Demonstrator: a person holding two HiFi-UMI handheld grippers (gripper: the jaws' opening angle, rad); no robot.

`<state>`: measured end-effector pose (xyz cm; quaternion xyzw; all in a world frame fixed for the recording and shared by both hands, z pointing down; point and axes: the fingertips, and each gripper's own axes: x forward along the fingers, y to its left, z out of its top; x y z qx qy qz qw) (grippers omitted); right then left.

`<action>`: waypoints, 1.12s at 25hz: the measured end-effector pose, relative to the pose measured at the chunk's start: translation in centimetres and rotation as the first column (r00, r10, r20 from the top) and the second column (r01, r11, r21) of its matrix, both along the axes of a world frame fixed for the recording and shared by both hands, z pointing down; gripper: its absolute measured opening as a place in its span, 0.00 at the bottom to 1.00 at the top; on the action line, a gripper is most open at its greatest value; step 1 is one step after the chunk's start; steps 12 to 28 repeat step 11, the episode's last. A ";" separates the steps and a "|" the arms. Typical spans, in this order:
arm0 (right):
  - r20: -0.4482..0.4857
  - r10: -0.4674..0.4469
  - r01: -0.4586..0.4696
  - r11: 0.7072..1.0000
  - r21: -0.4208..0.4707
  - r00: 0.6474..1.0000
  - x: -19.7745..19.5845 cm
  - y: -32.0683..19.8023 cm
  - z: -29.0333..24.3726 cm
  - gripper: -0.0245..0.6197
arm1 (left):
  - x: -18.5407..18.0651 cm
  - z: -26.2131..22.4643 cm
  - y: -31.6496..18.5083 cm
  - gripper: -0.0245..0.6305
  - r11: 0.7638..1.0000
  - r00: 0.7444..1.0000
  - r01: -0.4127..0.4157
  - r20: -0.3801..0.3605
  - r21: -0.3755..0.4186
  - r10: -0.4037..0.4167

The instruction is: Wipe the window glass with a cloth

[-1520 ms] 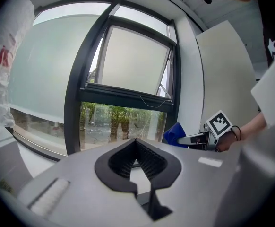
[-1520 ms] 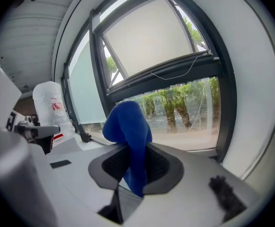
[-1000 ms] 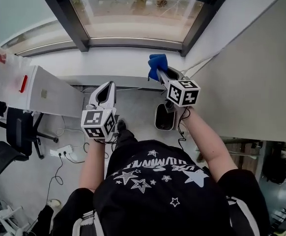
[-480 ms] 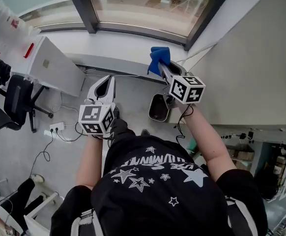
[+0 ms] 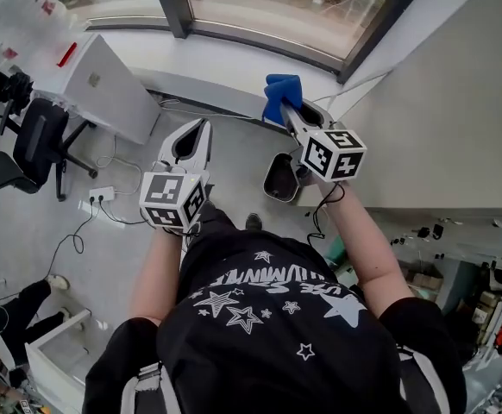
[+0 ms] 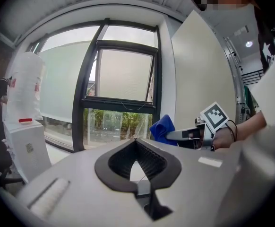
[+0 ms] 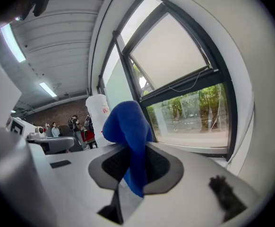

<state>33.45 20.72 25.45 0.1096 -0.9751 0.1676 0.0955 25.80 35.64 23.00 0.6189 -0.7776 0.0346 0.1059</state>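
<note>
My right gripper (image 5: pixel 287 110) is shut on a blue cloth (image 5: pixel 281 94), which bunches up above the jaws (image 7: pixel 128 126) and hangs down between them. It is held out toward the lower window glass (image 5: pixel 277 3), short of it. The same cloth (image 6: pixel 162 128) shows at the right of the left gripper view. My left gripper (image 5: pixel 201 134) is held lower and to the left, its jaws closed tip to tip with nothing between them (image 6: pixel 135 141). The dark-framed window (image 6: pixel 123 74) fills the wall ahead, with a white sill (image 5: pixel 225 63) below it.
A white cabinet (image 5: pixel 104 84) with a tall white bag (image 5: pixel 22 20) on it stands at the left. A small bin (image 5: pixel 279 179) is on the floor below the right gripper, beside a beige wall panel (image 5: pixel 432 102). An office chair (image 5: pixel 27 153) and floor cables (image 5: pixel 96 201) lie left.
The head view has tilted and shifted, so the window sits higher in frame. Both grippers hold nearly the same pose, the right still clamping the cloth.
</note>
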 end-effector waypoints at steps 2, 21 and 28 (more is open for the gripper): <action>-0.006 -0.002 0.002 1.000 -0.014 1.000 0.5 0.1 0.6 0.15 | 0.4 0.4 0.3 0.05 1.000 1.000 0.005 -0.006 -0.009 -0.005; -0.049 -0.007 0.005 0.999 -0.048 0.999 0.8 1.7 3.5 0.15 | 0.4 0.4 1.8 0.05 1.000 1.000 0.015 -0.003 0.007 -0.015; -0.049 -0.007 0.005 0.999 -0.048 0.999 0.8 1.7 3.5 0.15 | 0.4 0.4 1.8 0.05 1.000 1.000 0.015 -0.003 0.007 -0.015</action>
